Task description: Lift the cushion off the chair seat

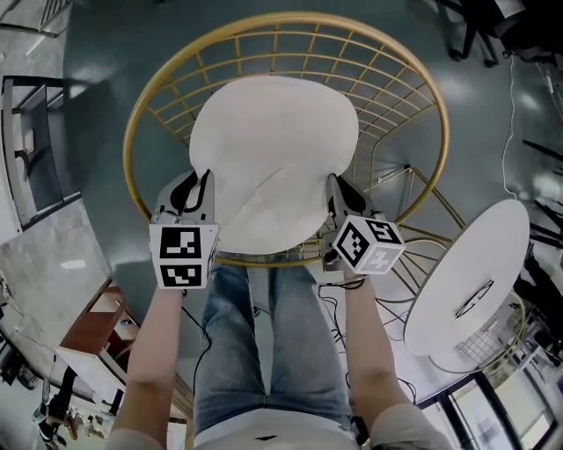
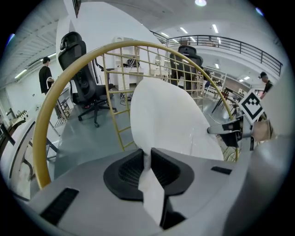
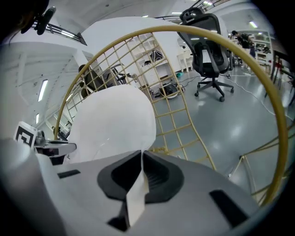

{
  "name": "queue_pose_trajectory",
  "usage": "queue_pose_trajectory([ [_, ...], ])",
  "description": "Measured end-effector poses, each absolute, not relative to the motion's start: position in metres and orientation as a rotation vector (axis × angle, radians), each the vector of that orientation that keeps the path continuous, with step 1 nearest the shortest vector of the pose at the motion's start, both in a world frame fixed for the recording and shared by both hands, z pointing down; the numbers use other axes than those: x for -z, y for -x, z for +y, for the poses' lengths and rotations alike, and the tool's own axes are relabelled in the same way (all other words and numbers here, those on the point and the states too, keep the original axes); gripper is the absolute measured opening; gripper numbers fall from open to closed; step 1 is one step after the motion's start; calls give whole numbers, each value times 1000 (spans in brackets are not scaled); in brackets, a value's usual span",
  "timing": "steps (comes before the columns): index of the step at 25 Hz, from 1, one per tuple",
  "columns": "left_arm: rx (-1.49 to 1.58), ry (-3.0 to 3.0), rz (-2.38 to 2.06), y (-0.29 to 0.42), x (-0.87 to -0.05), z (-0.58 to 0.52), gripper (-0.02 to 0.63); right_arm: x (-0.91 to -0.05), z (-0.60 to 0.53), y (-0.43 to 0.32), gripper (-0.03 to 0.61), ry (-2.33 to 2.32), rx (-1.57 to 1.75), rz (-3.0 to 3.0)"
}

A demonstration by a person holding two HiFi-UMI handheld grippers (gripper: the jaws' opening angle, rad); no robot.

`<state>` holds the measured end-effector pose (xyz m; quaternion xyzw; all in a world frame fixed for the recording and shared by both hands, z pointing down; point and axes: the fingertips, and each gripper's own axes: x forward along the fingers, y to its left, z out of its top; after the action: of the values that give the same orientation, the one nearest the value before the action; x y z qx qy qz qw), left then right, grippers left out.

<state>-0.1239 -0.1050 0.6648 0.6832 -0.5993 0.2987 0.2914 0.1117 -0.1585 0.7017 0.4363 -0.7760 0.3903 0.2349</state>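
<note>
My left gripper (image 1: 201, 189) and right gripper (image 1: 339, 189) each clamped on the white cushion (image 1: 273, 158) edge, in the gold wire chair (image 1: 141, 114).
Head view shows them flanking the cushion's near sides. Only the gripper views show fabric pinched flat between the jaws.

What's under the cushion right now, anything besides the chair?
Only the gold wire chair shows, ringing the cushion, with grey floor seen through its bars. The seat beneath is covered, so anything lying there cannot be seen.
</note>
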Motion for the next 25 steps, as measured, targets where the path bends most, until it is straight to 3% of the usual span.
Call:
queue_pose_trajectory([
  [25,-689,-1953,-1561,118,-573,-78,57,-578,-121,-124,23,-1434,-970,-2207],
])
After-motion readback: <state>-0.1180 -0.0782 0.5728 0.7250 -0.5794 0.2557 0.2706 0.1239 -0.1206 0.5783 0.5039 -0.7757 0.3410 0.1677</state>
